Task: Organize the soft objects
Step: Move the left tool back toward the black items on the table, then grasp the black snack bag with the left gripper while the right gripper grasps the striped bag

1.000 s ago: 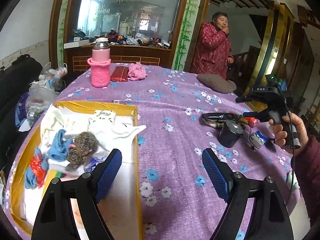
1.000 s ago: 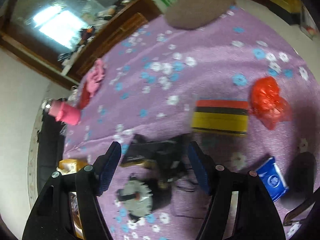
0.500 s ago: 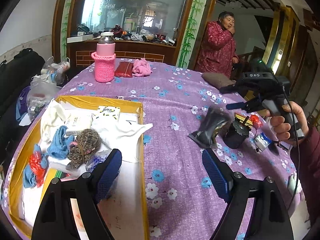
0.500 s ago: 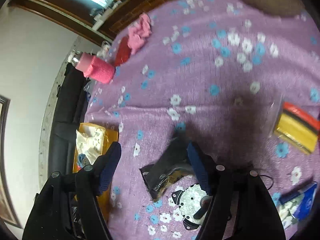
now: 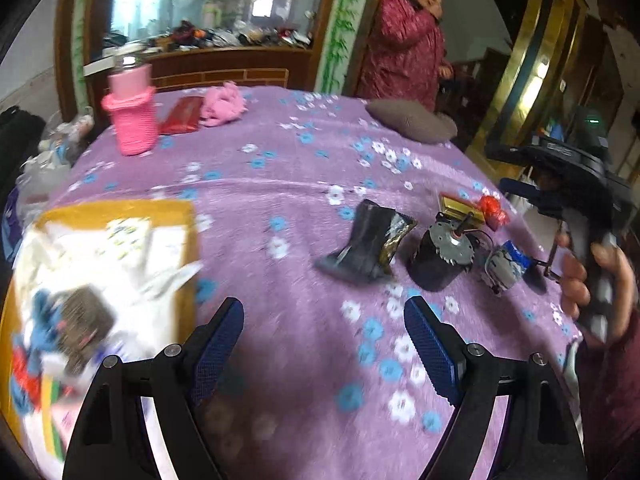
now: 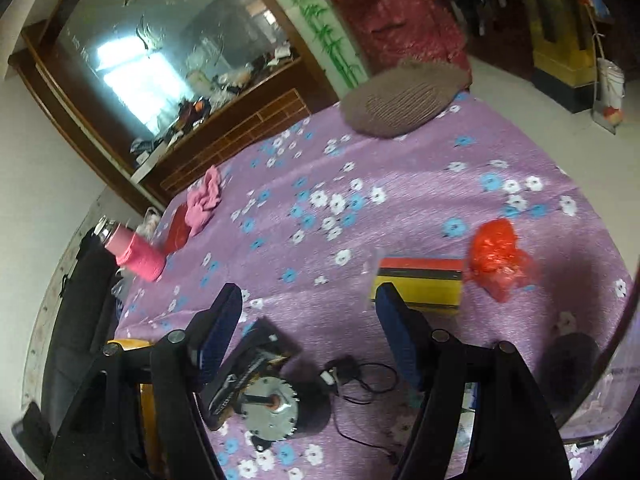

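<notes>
My left gripper (image 5: 324, 340) is open and empty above the purple flowered tablecloth (image 5: 280, 168). To its left a yellow tray (image 5: 188, 216) holds white cloths, blue and red fabric and a brown scrubber (image 5: 80, 316). A black foil pouch (image 5: 368, 244) stands crumpled ahead, beside a black motor (image 5: 444, 252). My right gripper (image 6: 310, 332) is open and empty, raised over the pouch (image 6: 248, 372) and motor (image 6: 276, 404). A pink cloth (image 5: 222, 104) and a brown cushion (image 5: 412, 120) lie far back. A red plastic bag (image 6: 498, 252) lies beside a yellow-red box (image 6: 420, 280).
A pink-sleeved bottle (image 5: 132, 116) and a red wallet (image 5: 184, 114) stand at the back left. A small blue packet (image 5: 506, 264) lies right of the motor. A person in a red coat (image 5: 404, 40) stands behind the table. The table edge falls away at the right.
The right gripper has let go of the black pouch and lifted away to the right. The pouch now stands crumpled on the cloth. The left gripper has swung right, toward the pouch.
</notes>
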Demonstrator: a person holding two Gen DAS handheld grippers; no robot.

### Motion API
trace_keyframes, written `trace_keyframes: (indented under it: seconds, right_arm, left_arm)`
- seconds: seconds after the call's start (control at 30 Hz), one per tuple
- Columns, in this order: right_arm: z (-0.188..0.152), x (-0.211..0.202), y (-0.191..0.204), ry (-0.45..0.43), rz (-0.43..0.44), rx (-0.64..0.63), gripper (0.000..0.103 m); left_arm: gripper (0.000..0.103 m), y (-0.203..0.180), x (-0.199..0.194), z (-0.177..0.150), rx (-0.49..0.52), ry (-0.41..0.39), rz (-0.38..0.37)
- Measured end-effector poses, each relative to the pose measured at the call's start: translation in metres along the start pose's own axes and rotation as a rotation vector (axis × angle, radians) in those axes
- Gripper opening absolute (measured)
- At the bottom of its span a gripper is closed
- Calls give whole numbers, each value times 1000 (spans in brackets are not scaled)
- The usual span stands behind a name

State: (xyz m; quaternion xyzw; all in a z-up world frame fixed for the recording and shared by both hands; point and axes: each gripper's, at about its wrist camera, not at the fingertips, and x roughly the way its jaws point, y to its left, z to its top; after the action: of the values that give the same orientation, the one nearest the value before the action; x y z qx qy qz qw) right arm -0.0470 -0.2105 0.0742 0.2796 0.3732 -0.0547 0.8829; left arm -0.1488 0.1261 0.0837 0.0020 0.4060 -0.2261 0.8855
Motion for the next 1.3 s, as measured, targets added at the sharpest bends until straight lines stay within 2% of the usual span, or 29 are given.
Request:
trace_keyframes:
  seconds: [0.1, 0.23, 0.33, 0.4, 0.43, 0.47, 0.5, 0.57, 0.63, 0.77, 0.87, 0.97, 1.0, 1.1, 1.3]
  right_arm:
    - [-2, -5, -7, 10, 9, 0, 69]
    - [4, -6, -12, 14, -26, -6, 69]
    - [9, 5, -19, 61, -59, 15, 70]
    - [12, 16, -27, 88, -72, 38, 70]
    - [14, 21, -31, 97, -85, 47, 70]
    - [16, 26, -34, 105, -97, 56, 70]
    - [19, 31, -38, 114, -110, 68, 70]
    - [27, 41, -44, 121, -148, 83, 69]
    - [34, 53, -46, 146, -195, 69, 69]
    - [39, 80, -48, 222, -268, 41, 69]
    - [31, 98, -50, 342, -174, 81, 72]
    - [28, 92, -45, 399, 38, 124, 71]
    - [29, 86, -42, 391, 32, 107, 71]
    - [31, 75, -25, 359, -162, -88, 71]
    - [14, 90, -13, 436, -324, -326, 71]
  left_arm:
    - [80, -14, 31, 22, 32, 40, 7]
    - [80, -34, 73, 47, 99, 71, 21]
    - [80, -51, 108, 53, 184, 100, 49]
    - [80, -63, 134, 51, 232, 155, 50]
    - [76, -66, 144, 50, 246, 176, 68]
    - [55, -68, 151, 48, 249, 190, 81]
    - [44, -68, 155, 48, 247, 201, 84]
    - [35, -60, 159, 50, 190, 227, 38]
    - [34, -52, 156, 55, 157, 224, 20]
    - [34, -30, 137, 56, 90, 215, 43]
    - [35, -25, 127, 49, 68, 220, 54]
    - [36, -26, 126, 45, 69, 231, 49]
    - [36, -27, 124, 45, 73, 228, 57]
    - [37, -26, 125, 45, 81, 218, 66]
    - [53, -34, 135, 47, 109, 194, 93]
